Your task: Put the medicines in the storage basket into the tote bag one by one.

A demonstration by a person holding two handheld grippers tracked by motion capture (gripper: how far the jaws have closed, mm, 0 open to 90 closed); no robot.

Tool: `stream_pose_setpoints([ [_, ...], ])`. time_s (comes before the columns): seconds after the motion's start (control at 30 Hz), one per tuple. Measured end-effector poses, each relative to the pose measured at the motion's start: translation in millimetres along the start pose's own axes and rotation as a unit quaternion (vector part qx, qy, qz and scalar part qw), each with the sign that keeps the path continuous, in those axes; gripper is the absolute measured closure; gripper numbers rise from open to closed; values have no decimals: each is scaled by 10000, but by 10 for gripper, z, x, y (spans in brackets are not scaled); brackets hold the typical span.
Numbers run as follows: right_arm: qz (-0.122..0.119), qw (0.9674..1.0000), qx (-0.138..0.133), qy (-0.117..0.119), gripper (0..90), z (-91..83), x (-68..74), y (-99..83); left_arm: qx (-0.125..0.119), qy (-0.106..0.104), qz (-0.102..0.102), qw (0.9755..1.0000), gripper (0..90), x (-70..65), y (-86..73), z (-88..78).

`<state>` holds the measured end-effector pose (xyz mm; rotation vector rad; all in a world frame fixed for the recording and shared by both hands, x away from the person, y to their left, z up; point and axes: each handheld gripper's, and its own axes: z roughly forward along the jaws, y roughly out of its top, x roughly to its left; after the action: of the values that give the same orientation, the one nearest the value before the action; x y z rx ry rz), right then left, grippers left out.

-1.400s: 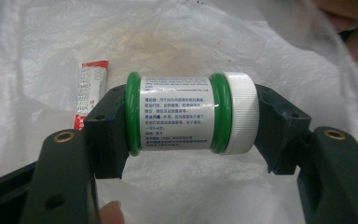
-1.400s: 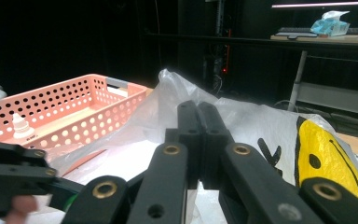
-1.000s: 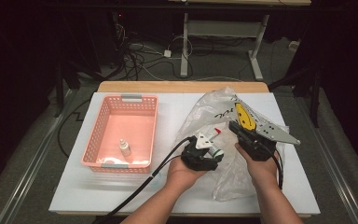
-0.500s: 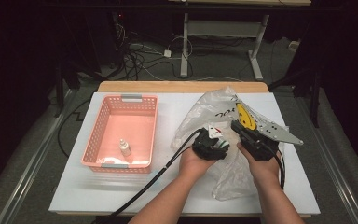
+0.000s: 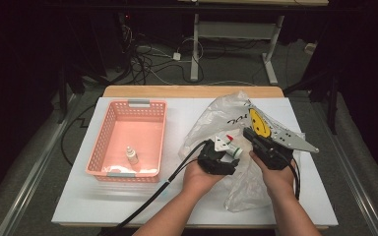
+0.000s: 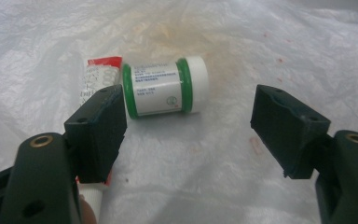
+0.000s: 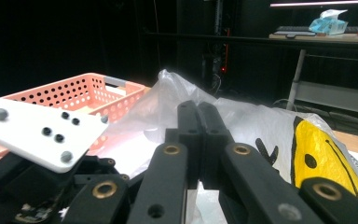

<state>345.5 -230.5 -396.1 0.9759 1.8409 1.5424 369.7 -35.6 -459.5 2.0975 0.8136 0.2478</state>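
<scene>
Inside the clear plastic bag [image 6: 261, 46] lies a small white jar [image 6: 165, 87] with green bands, on its side. A tube [image 6: 98, 74] with a red end lies beside it, partly under one jaw. My left gripper [image 6: 189, 126] is open; its jaws have just been opening, and the jar rests just beyond them, untouched. From above, the left gripper [image 5: 225, 146] reaches into the bag [image 5: 221, 115] next to the jar [image 5: 234, 150]. My right gripper [image 5: 249, 133] is shut, pinching the bag's film at its mouth. Its jaws [image 7: 198, 112] press together against the bag [image 7: 261, 126].
A pink basket [image 5: 128, 104] stands at the left of the white table, a small bottle [image 5: 132, 156] inside it; the basket [image 7: 74, 86] is also behind the right gripper. The bag carries a yellow smiley print [image 5: 258, 122]. Cables trail toward the front edge.
The left gripper has edged slightly to the right, deeper into the bag, and now sits beside the jar. The right gripper has stayed where it was.
</scene>
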Motion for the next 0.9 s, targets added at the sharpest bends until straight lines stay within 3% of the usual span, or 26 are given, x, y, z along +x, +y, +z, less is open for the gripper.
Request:
stream_pose_setpoints([
  [0.33,-51,10000,18,13,900,11,-5,-11,116,-138,73,9998,334,-20,-151,-67],
  [0.57,-24,10000,33,14,900,14,9,-13,-96,-275,147,9995,322,-124,-276,-216],
  [0.77,-49,10000,48,16,900,16,15,-15,-196,-529,11,9984,311,-157,-406,-364],
  [0.9,-67,10000,61,20,900,22,20,-17,-278,-580,53,9979,297,-189,-478,-483],
])
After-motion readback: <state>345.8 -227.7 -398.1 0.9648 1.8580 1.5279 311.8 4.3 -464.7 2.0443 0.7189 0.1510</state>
